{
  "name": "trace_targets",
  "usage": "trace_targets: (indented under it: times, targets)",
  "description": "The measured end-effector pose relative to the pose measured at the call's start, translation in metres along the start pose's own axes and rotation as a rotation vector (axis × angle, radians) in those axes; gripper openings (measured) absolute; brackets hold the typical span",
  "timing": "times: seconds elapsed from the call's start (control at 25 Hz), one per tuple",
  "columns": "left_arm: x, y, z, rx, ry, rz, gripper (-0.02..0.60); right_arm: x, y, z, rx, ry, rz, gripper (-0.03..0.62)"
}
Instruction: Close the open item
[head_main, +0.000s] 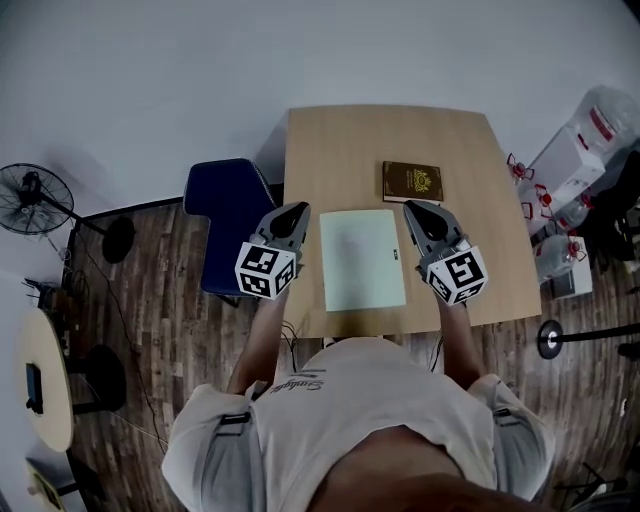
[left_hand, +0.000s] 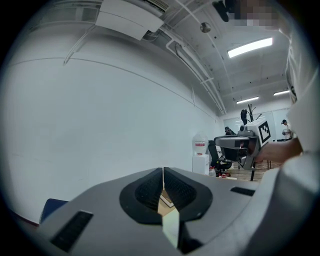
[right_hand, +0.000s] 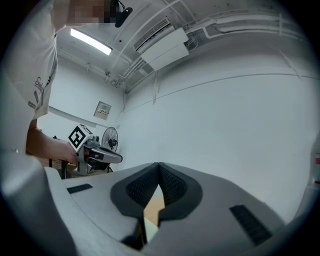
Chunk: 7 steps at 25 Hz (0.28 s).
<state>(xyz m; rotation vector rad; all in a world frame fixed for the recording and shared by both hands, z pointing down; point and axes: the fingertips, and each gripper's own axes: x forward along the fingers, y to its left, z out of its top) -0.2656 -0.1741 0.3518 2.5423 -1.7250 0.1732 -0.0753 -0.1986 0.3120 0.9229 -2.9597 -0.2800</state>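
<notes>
Between the left gripper and right gripper (both clenched, empty) lies a pale folder.

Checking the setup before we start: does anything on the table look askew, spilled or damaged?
Nothing stands out. The book and the pale flat item lie flat and roughly square to the table, with nothing spilled. The left claw and right claw are shut and empty, held over the near edge.

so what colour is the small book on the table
The book is dark brown with gold print, clearest in the head view.
</notes>
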Motion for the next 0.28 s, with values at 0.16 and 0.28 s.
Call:
trace_targets:
  times: [0.16,0.28]
  targets:
    - [-0.0002,-0.0044,-0.0017,0.003,0.01,-0.017,0.017,-0.0007,0.0037,-0.005,0.015,0.01,0.0,-0.005]
    - [0.0002,-0.0023,-0.0002,0.011,0.008,-0.022,0.017,0.0047,0.0067,-0.0047,0.014,0.004,0.006,-0.005]
